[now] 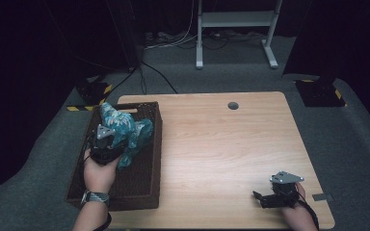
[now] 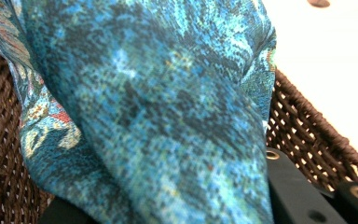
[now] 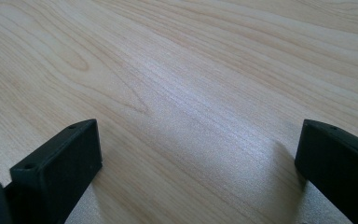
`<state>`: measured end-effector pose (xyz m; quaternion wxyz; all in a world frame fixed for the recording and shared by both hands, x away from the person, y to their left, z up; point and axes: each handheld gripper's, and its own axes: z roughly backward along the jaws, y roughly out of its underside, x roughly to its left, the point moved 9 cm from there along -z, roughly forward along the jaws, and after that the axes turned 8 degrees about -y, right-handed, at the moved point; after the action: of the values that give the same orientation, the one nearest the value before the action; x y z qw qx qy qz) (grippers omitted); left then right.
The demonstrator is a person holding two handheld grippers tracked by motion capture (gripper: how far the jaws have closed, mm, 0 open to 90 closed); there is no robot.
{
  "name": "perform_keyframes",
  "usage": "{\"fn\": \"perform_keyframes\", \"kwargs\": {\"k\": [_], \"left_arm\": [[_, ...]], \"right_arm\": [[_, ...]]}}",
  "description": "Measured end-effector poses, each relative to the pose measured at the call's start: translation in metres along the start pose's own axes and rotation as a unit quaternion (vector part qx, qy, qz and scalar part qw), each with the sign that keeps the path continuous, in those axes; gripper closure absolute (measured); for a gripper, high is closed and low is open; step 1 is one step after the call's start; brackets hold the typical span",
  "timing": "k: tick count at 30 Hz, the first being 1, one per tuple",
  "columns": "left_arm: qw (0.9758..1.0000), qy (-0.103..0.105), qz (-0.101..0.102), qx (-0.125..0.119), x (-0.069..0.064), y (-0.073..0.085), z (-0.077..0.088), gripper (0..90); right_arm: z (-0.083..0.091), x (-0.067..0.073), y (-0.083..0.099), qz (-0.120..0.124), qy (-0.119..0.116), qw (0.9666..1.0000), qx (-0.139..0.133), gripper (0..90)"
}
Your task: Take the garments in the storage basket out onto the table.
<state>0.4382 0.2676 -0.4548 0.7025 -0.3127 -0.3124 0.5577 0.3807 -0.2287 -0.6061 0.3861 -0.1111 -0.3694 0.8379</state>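
A blue-green patterned cloth [image 1: 127, 129] hangs bunched over a dark brown wicker basket [image 1: 155, 159] at the table's left side. My left gripper [image 1: 117, 140] is shut on the cloth from the near side and holds it above the basket floor. In the left gripper view the cloth [image 2: 168, 107] drapes over the jaws; one black finger [image 2: 293, 191] shows at the lower right, with the basket wall [image 2: 307, 135] behind. My right gripper [image 1: 259, 198] rests near the table's front right corner. It [image 3: 200, 140] stands open, with bare wood between its jaws.
The light wooden table [image 1: 221, 144] has a round cable hole [image 1: 233, 105] near its far edge. A white desk frame [image 1: 236, 21] stands on the grey floor behind. Black floor plates with yellow tape [image 1: 320, 91] lie beside the table's far corners.
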Motion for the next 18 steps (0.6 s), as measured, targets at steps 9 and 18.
{"fn": "perform_keyframes", "kwargs": {"k": [9, 18], "left_arm": [[0.9979, -0.009, 0.014, -0.063, 0.0, -0.013, 0.017, 75.0], [0.9908, -0.019, 0.037, -0.129, 0.001, -0.026, 0.034, 75.1]], "right_arm": [[0.0, 0.0, 0.0, 0.0, 0.0, 1.0, 0.0, 0.5], [0.0, 0.0, 0.0, 0.0, 0.001, 1.0, 0.0, 0.4]]}}
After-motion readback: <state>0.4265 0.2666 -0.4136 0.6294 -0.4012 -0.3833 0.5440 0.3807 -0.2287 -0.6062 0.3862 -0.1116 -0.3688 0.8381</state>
